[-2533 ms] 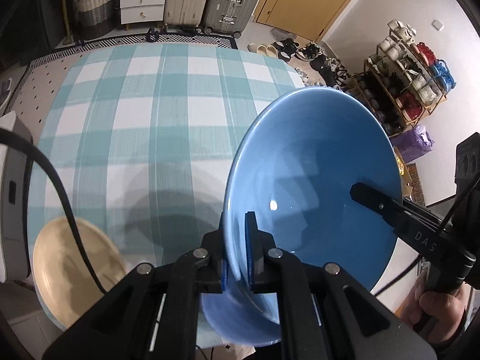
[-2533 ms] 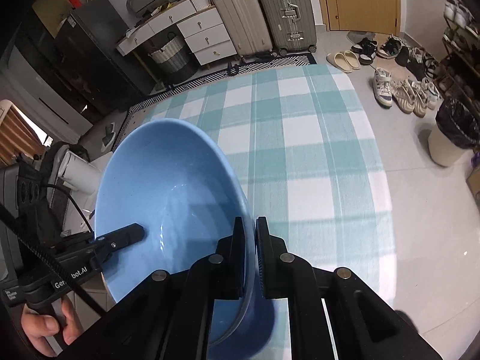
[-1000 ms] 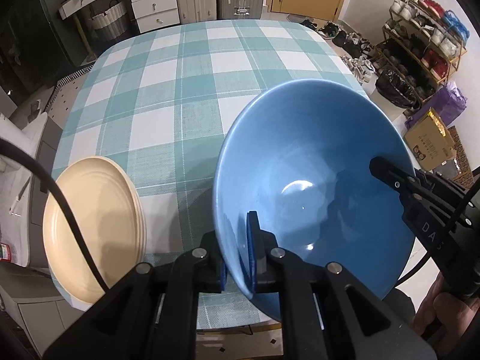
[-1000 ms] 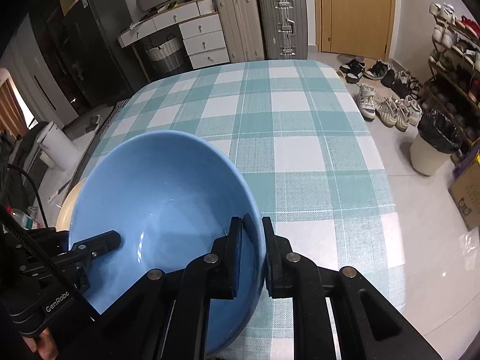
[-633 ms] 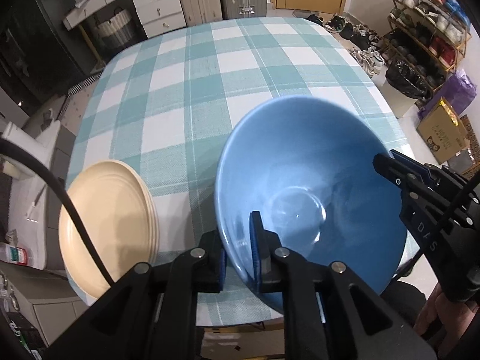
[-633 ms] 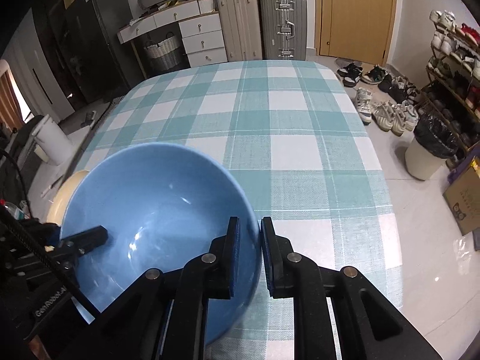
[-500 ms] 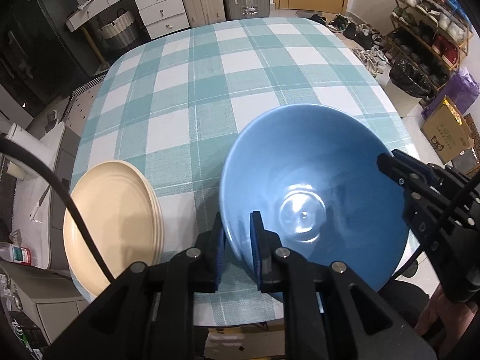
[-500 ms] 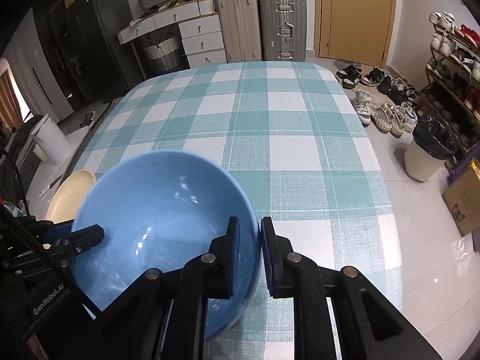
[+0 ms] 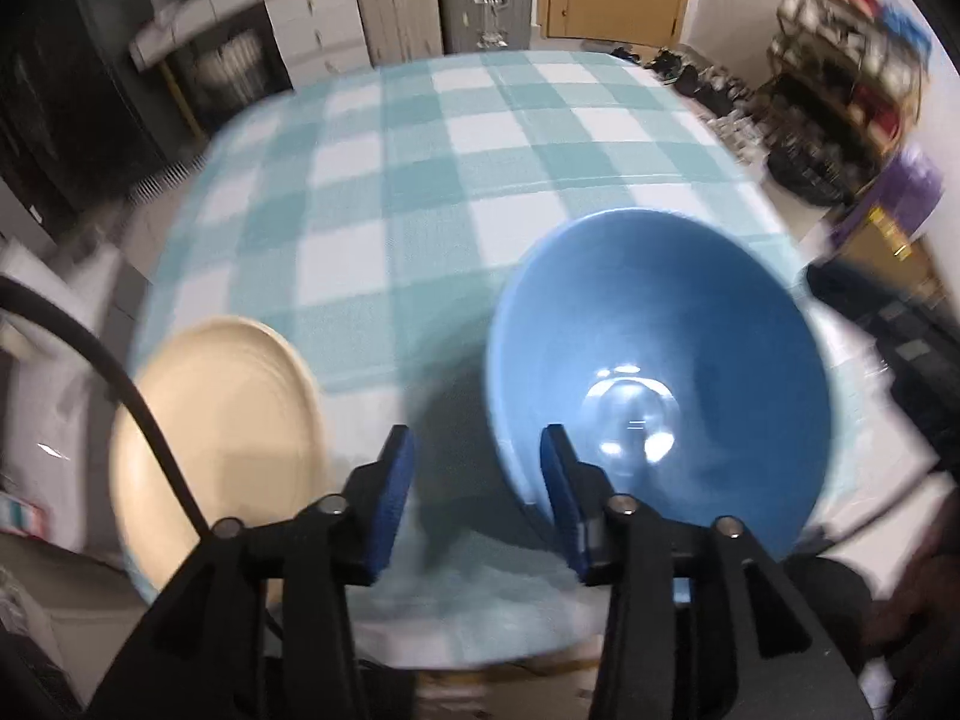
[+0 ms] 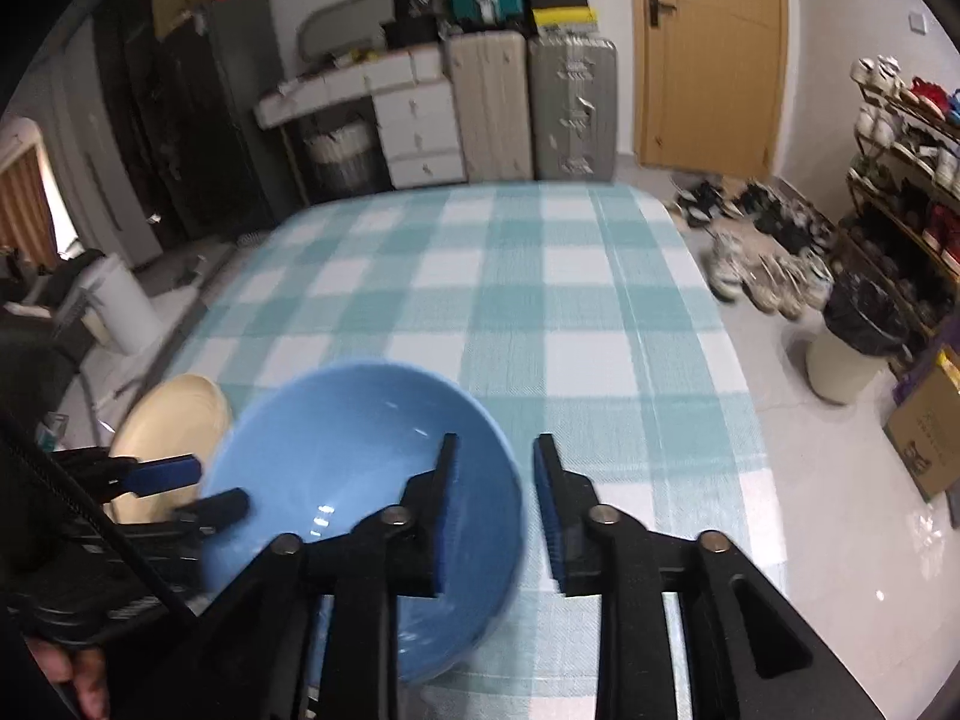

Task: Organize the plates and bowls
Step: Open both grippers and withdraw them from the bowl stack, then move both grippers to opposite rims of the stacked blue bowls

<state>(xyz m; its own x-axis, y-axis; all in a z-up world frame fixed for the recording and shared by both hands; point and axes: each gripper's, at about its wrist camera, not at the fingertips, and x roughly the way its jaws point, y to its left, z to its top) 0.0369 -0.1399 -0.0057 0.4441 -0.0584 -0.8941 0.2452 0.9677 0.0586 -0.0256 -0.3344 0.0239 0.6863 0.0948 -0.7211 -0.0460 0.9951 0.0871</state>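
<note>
At the near edge of the table, the left gripper [image 9: 474, 480] is standing spread, its jaws having just been opening, and the near rim of the blue bowl [image 9: 660, 372] is sitting between the 2 blue pads without either pad pressing on it. The right gripper [image 10: 495, 492] is likewise spread, its jaws having just been opening; the bowl's right rim is lying between its fingers, and no pinch is showing. The bowl is resting upright on the teal-and-white checked tablecloth [image 10: 540, 300], near the front edge. Just left of it, the stacked cream plates [image 9: 222, 420] are lying at the near left corner, close to the bowl though contact cannot be told. Farther back the cloth is running bare toward the far edge. Beyond the table, 2 suitcases [image 10: 534, 102] are standing beside white drawers, with a wooden door [image 10: 714, 54] to the right and shoe racks along the right wall. Motion blur is softening everything, and no writing is readable.
</note>
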